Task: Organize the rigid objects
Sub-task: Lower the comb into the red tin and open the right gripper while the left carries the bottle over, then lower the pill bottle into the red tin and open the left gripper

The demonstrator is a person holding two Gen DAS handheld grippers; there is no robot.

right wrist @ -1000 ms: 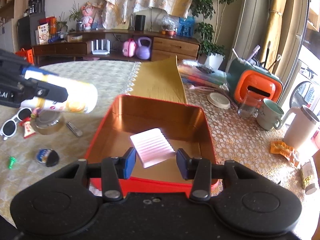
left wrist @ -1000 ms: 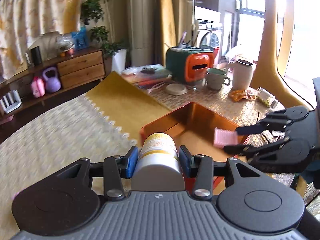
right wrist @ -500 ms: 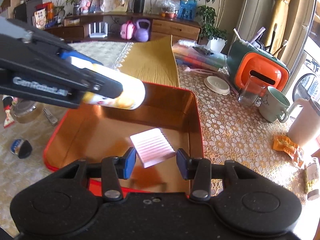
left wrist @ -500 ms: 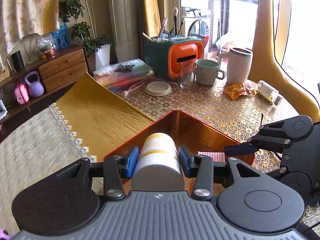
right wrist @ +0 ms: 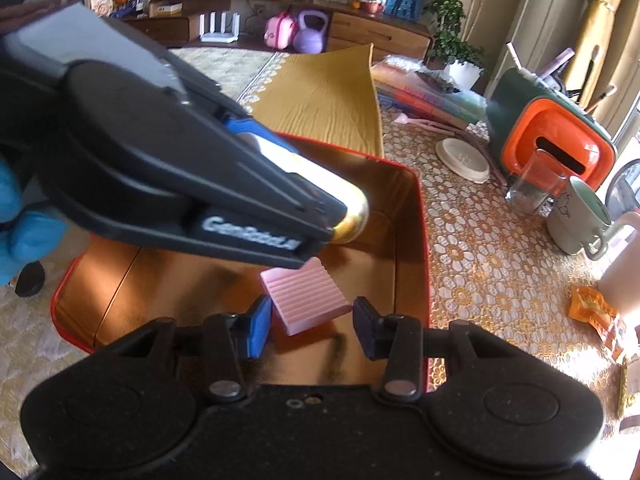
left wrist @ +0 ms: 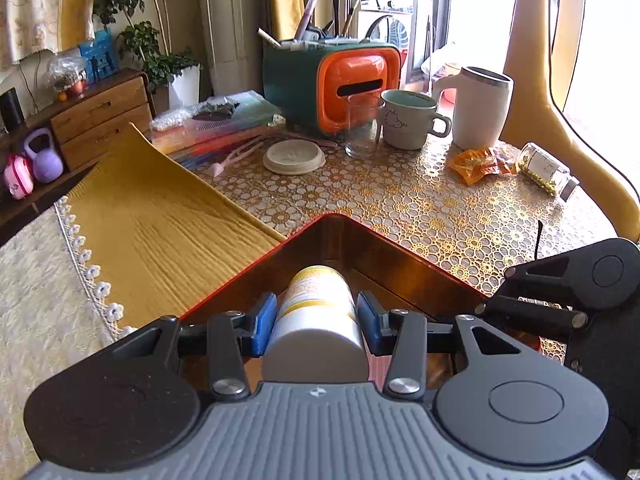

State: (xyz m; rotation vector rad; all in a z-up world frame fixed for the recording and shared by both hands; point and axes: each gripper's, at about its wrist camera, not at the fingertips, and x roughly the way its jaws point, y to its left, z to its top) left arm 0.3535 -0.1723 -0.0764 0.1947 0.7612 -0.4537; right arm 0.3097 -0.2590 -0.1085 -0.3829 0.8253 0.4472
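My left gripper (left wrist: 317,322) is shut on a white and yellow bottle (left wrist: 318,312) and holds it inside the far corner of the orange tin box (left wrist: 248,270). In the right wrist view the bottle (right wrist: 352,216) pokes out past the left gripper's finger above the box (right wrist: 424,240). My right gripper (right wrist: 310,322) is shut on a pink ribbed block (right wrist: 306,296), low inside the box near its right wall. The right gripper also shows at the right edge of the left wrist view (left wrist: 532,314).
A yellow padded envelope (left wrist: 160,232) lies left of the box. Behind it are a lid (left wrist: 294,156), a glass (left wrist: 362,126), a mug (left wrist: 408,124), a white jug (left wrist: 482,108), a green and orange holder (left wrist: 332,76), a snack wrapper (left wrist: 480,164) and a jar (left wrist: 546,168).
My left gripper has carried the bottle forward and down into the box's far corner. My right gripper has lowered the pink block deeper into the box.
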